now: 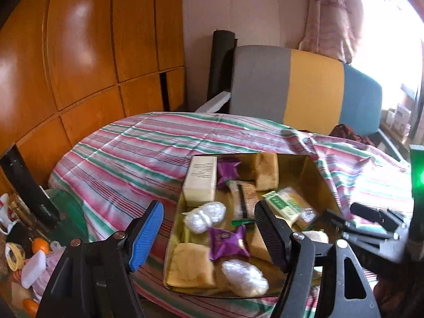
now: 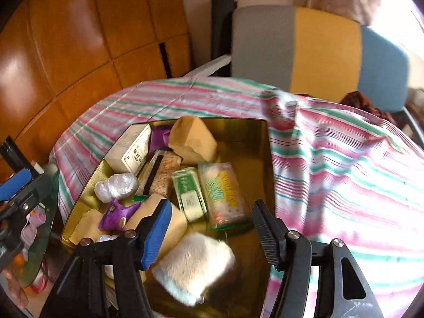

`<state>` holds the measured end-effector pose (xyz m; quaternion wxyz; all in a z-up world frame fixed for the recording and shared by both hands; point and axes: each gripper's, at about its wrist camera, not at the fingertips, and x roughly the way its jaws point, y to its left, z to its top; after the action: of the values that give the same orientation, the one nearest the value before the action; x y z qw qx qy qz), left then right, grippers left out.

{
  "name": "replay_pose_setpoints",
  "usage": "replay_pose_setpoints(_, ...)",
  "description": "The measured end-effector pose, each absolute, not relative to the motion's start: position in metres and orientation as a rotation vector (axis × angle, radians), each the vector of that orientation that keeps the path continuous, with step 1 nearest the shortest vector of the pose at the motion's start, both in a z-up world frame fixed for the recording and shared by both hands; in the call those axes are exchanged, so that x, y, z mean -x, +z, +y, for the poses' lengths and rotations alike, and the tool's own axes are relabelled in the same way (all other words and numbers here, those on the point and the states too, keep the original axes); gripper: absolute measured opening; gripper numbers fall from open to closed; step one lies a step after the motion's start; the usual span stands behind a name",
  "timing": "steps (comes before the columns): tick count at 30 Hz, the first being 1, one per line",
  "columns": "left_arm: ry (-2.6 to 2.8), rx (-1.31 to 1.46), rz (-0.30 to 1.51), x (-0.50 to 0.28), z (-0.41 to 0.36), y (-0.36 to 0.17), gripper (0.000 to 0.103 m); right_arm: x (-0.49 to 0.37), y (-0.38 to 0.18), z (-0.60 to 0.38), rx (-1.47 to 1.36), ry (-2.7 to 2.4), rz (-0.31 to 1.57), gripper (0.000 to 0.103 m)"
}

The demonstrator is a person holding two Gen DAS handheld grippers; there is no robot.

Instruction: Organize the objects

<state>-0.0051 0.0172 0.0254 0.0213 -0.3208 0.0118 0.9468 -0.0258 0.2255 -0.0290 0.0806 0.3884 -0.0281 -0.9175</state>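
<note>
The right gripper (image 2: 209,233) hangs over the near end of a gold box (image 2: 246,143), its jaws standing apart. Between and just below them lies a fluffy white cloth bundle (image 2: 196,265), blurred; the pads do not press on it. The left gripper (image 1: 209,233) also has its jaws wide apart with nothing held — it hovers above the box's near left part, over a purple packet (image 1: 228,241) and a clear plastic bundle (image 1: 245,278).

The gold box sits on a surface draped with a pink, green and white striped cloth (image 2: 344,172). Inside it, going away from the jaws: tan paper-wrapped blocks (image 1: 190,267), a green and white carton (image 2: 189,196) beside a yellow-printed clear packet (image 2: 225,198), a brown speckled bar (image 2: 164,177), a second clear plastic bundle (image 2: 116,186), a cream-white carton (image 1: 200,180) in the far left corner, another purple packet (image 1: 228,169) next to it, and a tan wrapped block (image 2: 193,143) leaning at the far end.

Beyond the cloth stands a chair back in grey, yellow and blue (image 1: 304,90), and orange wooden panelling (image 1: 92,53) fills the left — small oddments lie low at the left edge.
</note>
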Motion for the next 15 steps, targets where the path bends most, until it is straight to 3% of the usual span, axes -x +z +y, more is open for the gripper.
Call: replay_pose_setpoints(15, 2.892, 0.991, 0.016, -0.009, 0.025, 0.024, 0.072, -0.028, -0.024, 0.226, -1.07, -2.822, -0.084, 0.074)
